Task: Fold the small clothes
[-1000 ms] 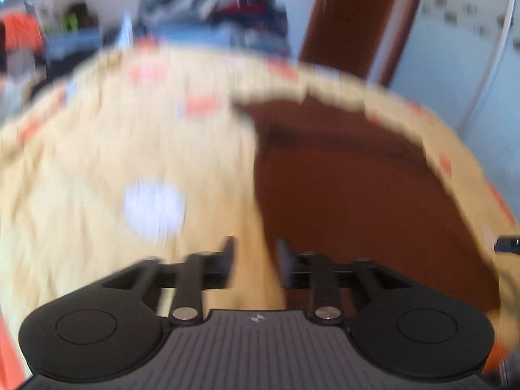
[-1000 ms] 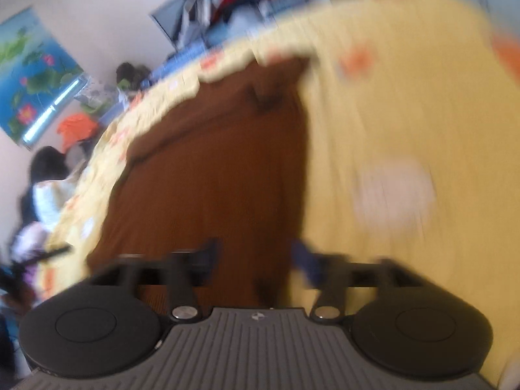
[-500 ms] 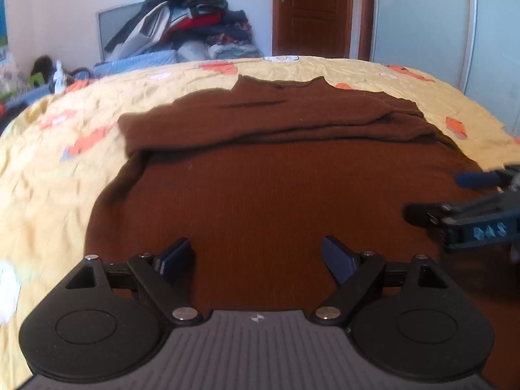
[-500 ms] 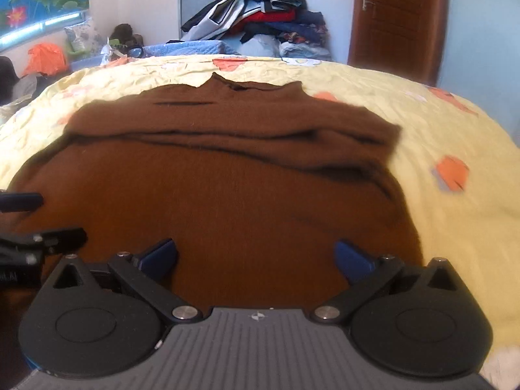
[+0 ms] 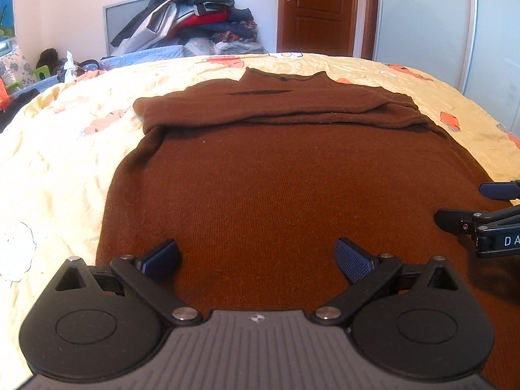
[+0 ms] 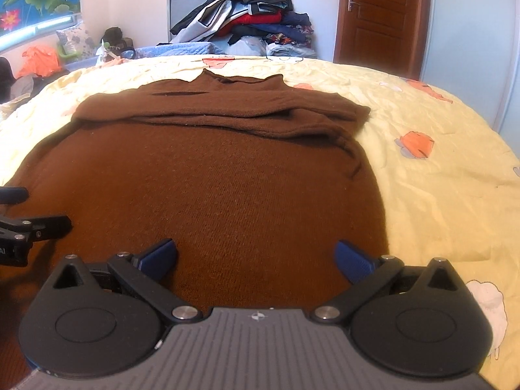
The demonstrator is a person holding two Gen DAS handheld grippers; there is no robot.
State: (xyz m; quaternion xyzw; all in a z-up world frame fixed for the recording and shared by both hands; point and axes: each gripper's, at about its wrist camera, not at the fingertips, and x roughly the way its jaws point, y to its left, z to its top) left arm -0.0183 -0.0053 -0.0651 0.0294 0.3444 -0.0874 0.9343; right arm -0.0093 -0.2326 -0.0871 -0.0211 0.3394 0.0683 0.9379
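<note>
A brown knit sweater lies flat on the yellow bedspread, collar at the far end and both sleeves folded across its chest. My left gripper hovers over the sweater's near left part; its jaws are opening, wide apart, with only flat cloth below them. Over the near right part of the sweater my right gripper stands open and holds nothing. Each gripper shows at the edge of the other's view: the right gripper and the left gripper. The hem is hidden under the gripper bodies.
A heap of clothes is piled against the far wall behind the bed. A wooden door and pale wardrobe panels stand at the back right. Clutter lies off the bed's left side. Bedspread stretches right of the sweater.
Both views went from blurred sweeps over the bedspread to a steady look along the sweater. Both grippers' jaws spread from narrow to wide, and both sank toward the cloth.
</note>
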